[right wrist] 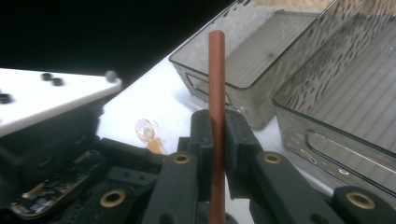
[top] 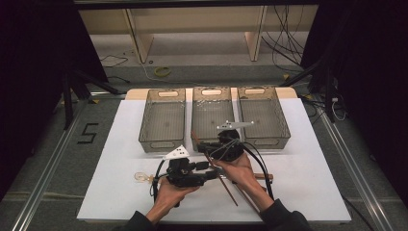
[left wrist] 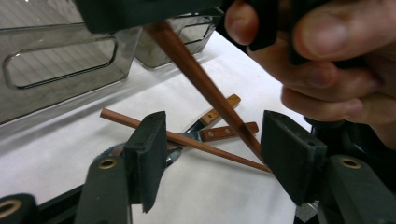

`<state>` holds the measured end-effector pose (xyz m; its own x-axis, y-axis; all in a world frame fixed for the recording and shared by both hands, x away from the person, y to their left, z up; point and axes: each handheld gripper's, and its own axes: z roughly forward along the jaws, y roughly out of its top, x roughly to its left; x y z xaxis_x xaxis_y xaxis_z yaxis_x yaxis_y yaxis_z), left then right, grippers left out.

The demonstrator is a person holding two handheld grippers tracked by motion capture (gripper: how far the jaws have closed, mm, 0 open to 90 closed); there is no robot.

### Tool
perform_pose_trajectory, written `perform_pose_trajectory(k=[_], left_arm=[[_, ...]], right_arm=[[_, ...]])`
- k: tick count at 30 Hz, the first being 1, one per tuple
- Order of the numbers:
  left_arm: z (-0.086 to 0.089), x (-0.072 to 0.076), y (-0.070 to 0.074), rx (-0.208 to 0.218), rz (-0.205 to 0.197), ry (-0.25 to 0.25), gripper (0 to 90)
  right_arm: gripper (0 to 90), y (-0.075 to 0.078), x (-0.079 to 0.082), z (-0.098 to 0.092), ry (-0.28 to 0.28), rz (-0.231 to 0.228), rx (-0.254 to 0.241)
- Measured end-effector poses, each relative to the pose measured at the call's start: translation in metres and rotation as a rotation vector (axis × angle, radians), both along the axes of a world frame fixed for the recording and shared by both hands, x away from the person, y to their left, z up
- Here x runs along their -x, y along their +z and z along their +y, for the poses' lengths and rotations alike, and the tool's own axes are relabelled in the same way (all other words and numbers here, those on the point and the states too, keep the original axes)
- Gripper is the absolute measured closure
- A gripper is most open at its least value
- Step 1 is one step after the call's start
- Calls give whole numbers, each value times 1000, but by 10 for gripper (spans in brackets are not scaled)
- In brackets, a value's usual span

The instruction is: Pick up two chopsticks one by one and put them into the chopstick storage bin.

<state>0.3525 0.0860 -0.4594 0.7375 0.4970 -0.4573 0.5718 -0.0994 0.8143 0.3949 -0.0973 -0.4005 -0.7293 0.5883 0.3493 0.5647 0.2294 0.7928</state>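
Left gripper point(left wrist: 212, 158) sits near the table's near edge, jaws partly open, a chopstick point(left wrist: 205, 88) passing between them untouched. Right gripper point(right wrist: 217, 140) is clamped tight on that chopstick, before the middle bin point(top: 212, 115); a second chopstick point(left wrist: 187, 141) lies on the table.

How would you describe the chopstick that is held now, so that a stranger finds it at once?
Start at the three grey see-through plastic bins in a row on the white table. In front of the middle bin, the right tool clamps a reddish-brown wooden chopstick. Unlike the second chopstick lying flat on the table, this one is lifted and slanted.
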Motion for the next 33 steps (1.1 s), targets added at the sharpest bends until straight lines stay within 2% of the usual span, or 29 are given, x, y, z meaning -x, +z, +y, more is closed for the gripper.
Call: perform_pose_trajectory(k=[10,19,22,33], left_arm=[[-5,-2,1,21,25,-24,540],[-10,-1,3,7,32,-40,682],[-10,-1,4,2,51,-38,705],[-2,-9,-1,50,148,-9,809]], right_arm=[[837,-1,3,2,-4,-17,-15],[836,-2,5,1,-11,-22,-32],[836,-2,6,0,-12,-25,-39],[822,3,10,-5,-23,-43,-74]])
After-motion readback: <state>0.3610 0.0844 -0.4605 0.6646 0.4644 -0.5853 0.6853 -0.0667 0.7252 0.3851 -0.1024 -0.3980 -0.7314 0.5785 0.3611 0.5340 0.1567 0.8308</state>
